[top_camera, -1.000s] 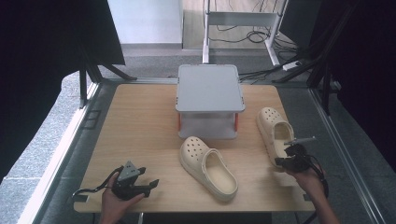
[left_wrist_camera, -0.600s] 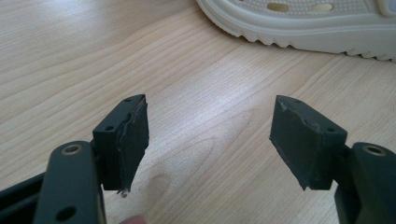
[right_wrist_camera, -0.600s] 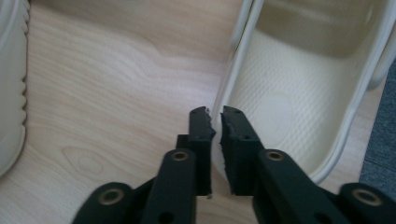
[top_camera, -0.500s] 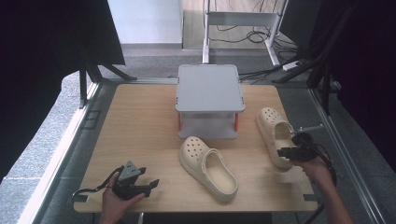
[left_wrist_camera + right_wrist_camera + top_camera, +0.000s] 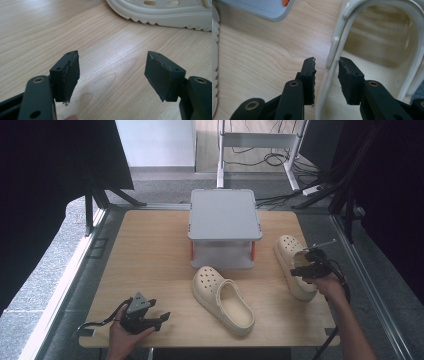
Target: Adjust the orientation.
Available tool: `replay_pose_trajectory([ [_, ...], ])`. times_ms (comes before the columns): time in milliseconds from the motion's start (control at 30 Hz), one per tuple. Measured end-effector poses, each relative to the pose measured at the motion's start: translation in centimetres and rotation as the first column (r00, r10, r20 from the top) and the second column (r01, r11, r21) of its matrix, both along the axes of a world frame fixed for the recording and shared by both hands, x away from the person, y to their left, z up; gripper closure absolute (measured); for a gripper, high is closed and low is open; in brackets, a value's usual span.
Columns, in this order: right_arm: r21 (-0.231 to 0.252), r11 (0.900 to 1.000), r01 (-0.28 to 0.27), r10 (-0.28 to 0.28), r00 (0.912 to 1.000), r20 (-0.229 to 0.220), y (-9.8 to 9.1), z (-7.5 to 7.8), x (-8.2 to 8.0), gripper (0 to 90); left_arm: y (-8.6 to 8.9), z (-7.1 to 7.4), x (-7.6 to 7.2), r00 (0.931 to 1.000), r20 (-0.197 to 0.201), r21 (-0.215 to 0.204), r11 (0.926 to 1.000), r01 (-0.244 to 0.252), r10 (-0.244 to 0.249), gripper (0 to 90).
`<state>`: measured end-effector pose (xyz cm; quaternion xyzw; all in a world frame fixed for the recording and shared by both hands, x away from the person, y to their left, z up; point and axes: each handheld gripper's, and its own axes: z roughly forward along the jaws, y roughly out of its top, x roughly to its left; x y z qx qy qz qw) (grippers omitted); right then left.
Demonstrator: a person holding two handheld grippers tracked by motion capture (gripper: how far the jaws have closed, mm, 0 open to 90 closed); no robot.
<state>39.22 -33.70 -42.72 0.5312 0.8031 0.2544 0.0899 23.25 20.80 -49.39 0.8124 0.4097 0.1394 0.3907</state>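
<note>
Right gripper [image 5: 326, 65] jaws just opened, straddling clog [image 5: 372, 57] rim

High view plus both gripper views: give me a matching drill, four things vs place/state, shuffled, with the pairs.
Things:
1. grey stand
2. middle clog
3. right clog
4. left gripper

Places or states:
A. jaws wide apart over bare wood, nothing between them
B. at the table's right edge, its rim between the right gripper jaws
C. at the back centre of the table
D. lying in front of the stand, opening up

Pairs: 1-C, 2-D, 3-B, 4-A
</note>
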Motion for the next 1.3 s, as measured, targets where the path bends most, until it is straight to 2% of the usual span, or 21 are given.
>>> replay_pose_trajectory([
  [433,0.003,0.9998,0.021,-0.021,0.9998,0.003,0.3,-0.1,1.9,65.6,0.0,0.0,0.0,1.0,-0.001,-0.002,1.0,-0.001,0.001,28.6],
  [733,0.005,0.9991,0.042,-0.042,0.9991,0.004,0.5,-0.3,3.7,69.1,0.0,0.0,0.0,1.0,0.001,0.001,1.0,0.0,0.0,28.6],
  [800,0.015,0.9986,0.051,-0.051,0.9987,0.0,0.5,-0.6,4.1,69.6,0.0,0.0,0.0,1.0,0.0,0.0,1.0,-0.001,0.001,28.6],
  [900,0.047,0.9978,0.048,-0.047,0.9987,-0.02,0.5,-1.0,4.7,75.1,0.0,0.0,0.0,1.0,0.0,0.002,1.0,-0.001,0.001,28.6],
  [1100,0.024,0.9989,0.04,-0.04,0.9992,-0.009,0.5,-0.7,4.1,78.5,0.0,0.0,0.0,1.0,0.001,0.004,1.0,-0.002,0.002,28.6],
  [1300,0.015,0.9997,-0.019,0.019,0.9992,0.035,0.6,0.3,1.4,78.9,0.0,0.0,0.1,1.0,-0.001,0.005,1.0,-0.001,0.001,28.6],
])
